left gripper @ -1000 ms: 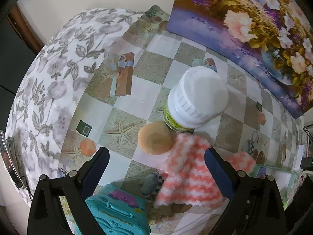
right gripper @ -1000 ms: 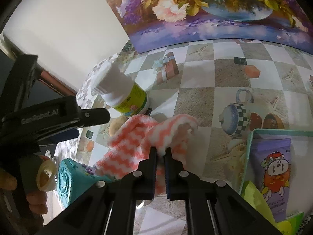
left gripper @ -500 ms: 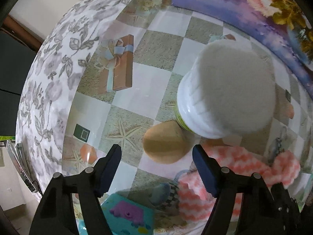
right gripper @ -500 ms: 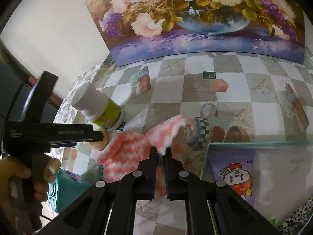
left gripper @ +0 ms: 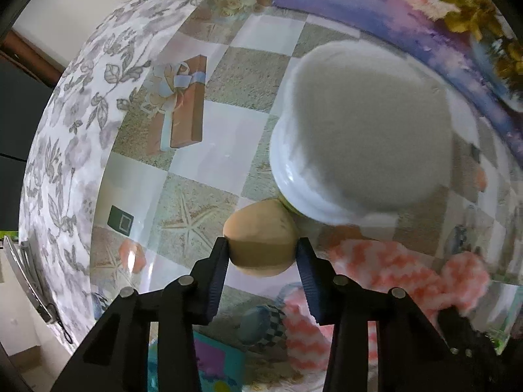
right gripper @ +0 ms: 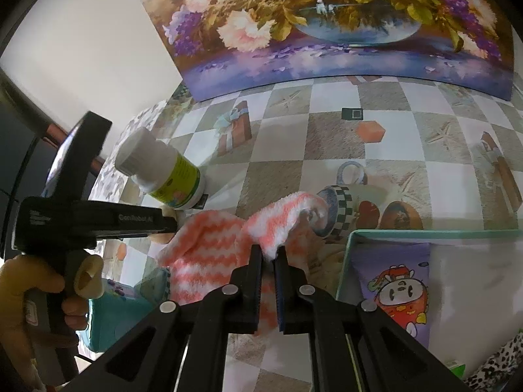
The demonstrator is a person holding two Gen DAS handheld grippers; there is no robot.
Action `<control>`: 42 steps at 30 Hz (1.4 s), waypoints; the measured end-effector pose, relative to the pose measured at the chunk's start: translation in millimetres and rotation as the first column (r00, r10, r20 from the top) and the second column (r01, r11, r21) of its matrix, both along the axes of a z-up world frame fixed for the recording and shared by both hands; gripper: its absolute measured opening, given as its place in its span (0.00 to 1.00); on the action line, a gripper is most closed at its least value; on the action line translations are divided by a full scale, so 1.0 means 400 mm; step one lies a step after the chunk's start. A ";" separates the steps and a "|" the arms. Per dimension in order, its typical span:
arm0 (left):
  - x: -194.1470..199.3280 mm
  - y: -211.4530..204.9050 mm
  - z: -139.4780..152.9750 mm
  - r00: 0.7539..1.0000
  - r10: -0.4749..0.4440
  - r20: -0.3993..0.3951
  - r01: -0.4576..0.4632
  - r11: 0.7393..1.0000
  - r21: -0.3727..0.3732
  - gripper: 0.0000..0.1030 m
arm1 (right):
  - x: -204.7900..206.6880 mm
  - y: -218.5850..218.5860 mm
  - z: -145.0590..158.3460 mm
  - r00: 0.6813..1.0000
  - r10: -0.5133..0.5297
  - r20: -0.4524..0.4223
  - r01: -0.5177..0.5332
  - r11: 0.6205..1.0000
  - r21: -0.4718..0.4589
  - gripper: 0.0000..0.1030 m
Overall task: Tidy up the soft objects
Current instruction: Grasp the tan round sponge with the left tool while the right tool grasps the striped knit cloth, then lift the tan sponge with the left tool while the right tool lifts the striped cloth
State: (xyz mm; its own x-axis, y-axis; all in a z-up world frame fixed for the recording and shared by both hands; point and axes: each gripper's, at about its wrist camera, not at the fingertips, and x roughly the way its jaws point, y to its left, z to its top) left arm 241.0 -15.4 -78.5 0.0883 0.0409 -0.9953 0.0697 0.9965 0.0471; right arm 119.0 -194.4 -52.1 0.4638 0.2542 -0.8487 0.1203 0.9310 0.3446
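- The left gripper (left gripper: 263,251) points straight down at the tabletop (left gripper: 225,134). Its fingers (left gripper: 219,263) have just been closing and now press both sides of the tan sponge (left gripper: 261,240), which dents under them and lies on the tabletop.
- Risk: the sponge is soft and round, so I judge a squeeze near its edge could squirt it out sideways, or let it slip on the lift.
- Risk: the white-capped bottle (left gripper: 362,143) stands touching the sponge's far side. A lift that drifts that way could knock it over, and it looks top-heavy from here.
- Since a second ago the left gripper has come down. The sponge then lay ahead of wide-open fingers; now it sits between them, and the bottle cap fills far more of the left view.
- The striped cloth (right gripper: 228,245) lies crumpled on the tabletop beside the bottle, one fold pinched in the closed fingers of the right gripper (right gripper: 268,253).
- Risk: the fingers hold only a thin fold, so the fluffy pile may pull free when raised. The trailing part could also drag against the sponge or the bottle.
- The right gripper's pinch is unchanged from the earlier frames, though the cloth has bunched up and been drawn towards the green tray (right gripper: 353,235) at right, where a cartoon pouch (right gripper: 395,287) already lies.
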 end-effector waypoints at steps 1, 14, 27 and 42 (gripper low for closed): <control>-0.008 0.003 0.010 1.000 0.003 0.010 -0.003 1.000 -0.014 0.42 | 0.000 0.003 -0.001 1.000 0.003 -0.002 -0.003 1.000 -0.002 0.07; -0.216 0.010 0.184 0.972 0.069 0.225 -0.023 0.979 -0.202 0.42 | -0.007 0.032 -0.027 0.998 0.034 -0.050 -0.034 0.999 -0.014 0.11; -0.325 0.054 0.288 0.940 0.102 0.326 -0.013 0.964 -0.266 0.42 | -0.019 0.083 -0.045 0.991 0.097 -0.090 -0.105 0.991 -0.082 0.44; -0.389 0.167 0.316 0.928 0.177 0.327 -0.047 0.928 -0.369 0.42 | -0.082 0.190 -0.061 0.972 0.196 -0.127 -0.231 0.893 -0.387 0.25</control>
State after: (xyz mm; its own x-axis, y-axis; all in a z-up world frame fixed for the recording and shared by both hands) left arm 85.4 51.2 47.7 0.4468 -0.2722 -0.8522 0.0006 0.9527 -0.3039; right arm 86.2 -118.4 -76.5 0.3606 -0.0268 -0.9323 -0.0847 0.9945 -0.0613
